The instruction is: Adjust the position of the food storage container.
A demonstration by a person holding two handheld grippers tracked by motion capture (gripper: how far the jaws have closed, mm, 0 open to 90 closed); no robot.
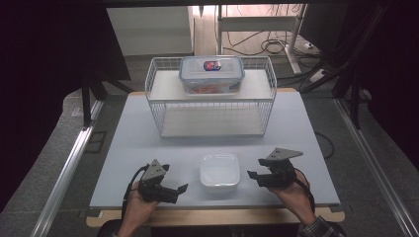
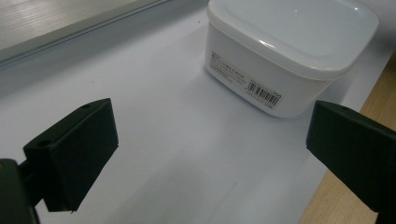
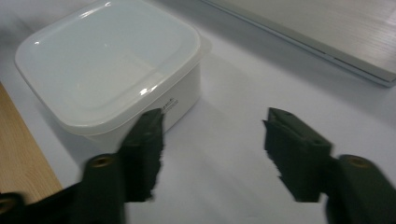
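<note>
A white square container (image 1: 219,171) with its lid on stands on the pale table (image 1: 148,143) near the front edge, between my two grippers. My left gripper (image 1: 179,190) lies to its left, pointing at it, jaws open and empty. In the left gripper view the container (image 2: 289,51) sits ahead and to the right of the left gripper (image 2: 210,144), a barcode label on its side. To the container's right, my right gripper (image 1: 254,169) is open with nothing between its jaws. The right gripper view puts the container (image 3: 112,65) just left of the right gripper (image 3: 212,140).
A white wire rack (image 1: 212,98) with two shelves stands at the back middle of the table. On its top shelf sits a clear box with a blue-rimmed lid (image 1: 211,74). A wooden strip (image 1: 222,216) runs along the table's front edge.
</note>
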